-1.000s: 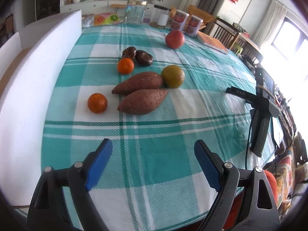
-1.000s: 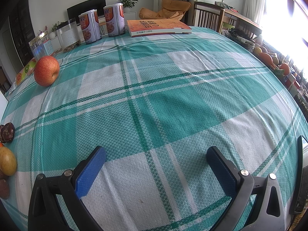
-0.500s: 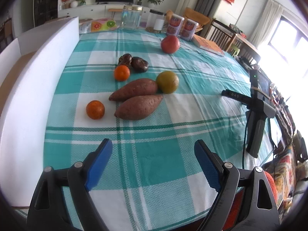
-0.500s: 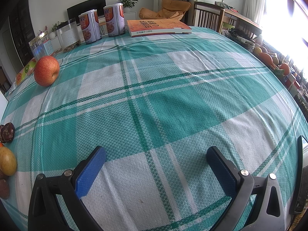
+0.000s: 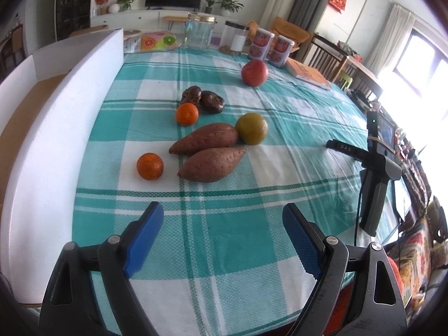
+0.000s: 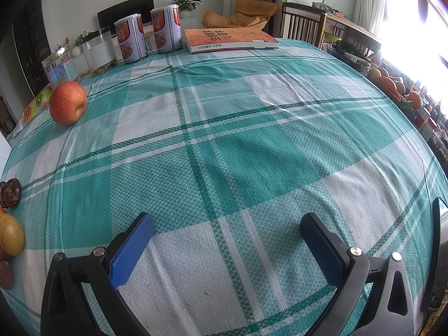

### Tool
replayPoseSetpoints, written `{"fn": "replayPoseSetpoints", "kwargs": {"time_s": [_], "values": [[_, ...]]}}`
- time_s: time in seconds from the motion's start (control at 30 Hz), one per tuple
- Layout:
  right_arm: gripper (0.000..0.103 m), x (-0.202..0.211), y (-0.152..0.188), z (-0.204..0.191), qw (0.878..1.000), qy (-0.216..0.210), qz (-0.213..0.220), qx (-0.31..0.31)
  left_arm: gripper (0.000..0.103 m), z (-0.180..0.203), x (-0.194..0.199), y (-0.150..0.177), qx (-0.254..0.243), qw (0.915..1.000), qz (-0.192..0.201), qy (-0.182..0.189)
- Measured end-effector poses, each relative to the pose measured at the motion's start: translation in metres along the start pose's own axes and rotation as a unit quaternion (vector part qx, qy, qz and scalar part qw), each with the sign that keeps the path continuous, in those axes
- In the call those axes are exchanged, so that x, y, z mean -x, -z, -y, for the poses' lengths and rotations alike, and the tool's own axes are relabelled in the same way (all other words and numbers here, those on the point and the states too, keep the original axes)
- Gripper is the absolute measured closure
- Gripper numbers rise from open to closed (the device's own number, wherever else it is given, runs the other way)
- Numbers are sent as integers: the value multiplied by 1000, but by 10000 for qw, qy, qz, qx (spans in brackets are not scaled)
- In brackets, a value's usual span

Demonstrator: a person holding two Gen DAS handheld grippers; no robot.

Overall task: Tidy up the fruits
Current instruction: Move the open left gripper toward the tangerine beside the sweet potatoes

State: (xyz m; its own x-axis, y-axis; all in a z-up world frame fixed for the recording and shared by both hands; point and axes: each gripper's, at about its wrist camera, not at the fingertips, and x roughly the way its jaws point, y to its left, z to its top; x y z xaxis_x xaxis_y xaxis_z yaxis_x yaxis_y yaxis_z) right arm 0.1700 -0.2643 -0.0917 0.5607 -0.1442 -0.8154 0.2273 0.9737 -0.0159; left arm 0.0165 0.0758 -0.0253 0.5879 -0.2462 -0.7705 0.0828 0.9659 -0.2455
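Note:
In the left wrist view, two tangerines (image 5: 149, 166) (image 5: 187, 114), two sweet potatoes (image 5: 212, 163) (image 5: 204, 137), a yellow-green fruit (image 5: 251, 128), two dark brown fruits (image 5: 211, 101) and a red apple (image 5: 254, 72) lie on the checked tablecloth (image 5: 224, 224). My left gripper (image 5: 222, 238) is open and empty, above the cloth in front of them. My right gripper (image 6: 226, 249) is open and empty over bare cloth; its body (image 5: 375, 168) shows at the right. The apple (image 6: 68, 102) also shows in the right wrist view at far left.
A white box wall (image 5: 64, 117) runs along the table's left side. Two cans (image 6: 148, 36), jars (image 6: 98, 50) and an orange book (image 6: 229, 39) stand at the far edge. Chairs (image 6: 302, 25) and a fruit-laden side table (image 6: 392, 84) lie beyond the right edge.
The left gripper has risen and drawn back a little, so the fruits look smaller and lower. The right gripper has not moved.

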Motion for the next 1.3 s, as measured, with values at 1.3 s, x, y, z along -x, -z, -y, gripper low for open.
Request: {"fn": "replayPoseSetpoints", "kwargs": {"time_s": [1.3], "values": [[0, 0, 0, 0, 10000, 11, 5, 1, 15, -1, -1, 0, 38, 10000, -4, 37]]}}
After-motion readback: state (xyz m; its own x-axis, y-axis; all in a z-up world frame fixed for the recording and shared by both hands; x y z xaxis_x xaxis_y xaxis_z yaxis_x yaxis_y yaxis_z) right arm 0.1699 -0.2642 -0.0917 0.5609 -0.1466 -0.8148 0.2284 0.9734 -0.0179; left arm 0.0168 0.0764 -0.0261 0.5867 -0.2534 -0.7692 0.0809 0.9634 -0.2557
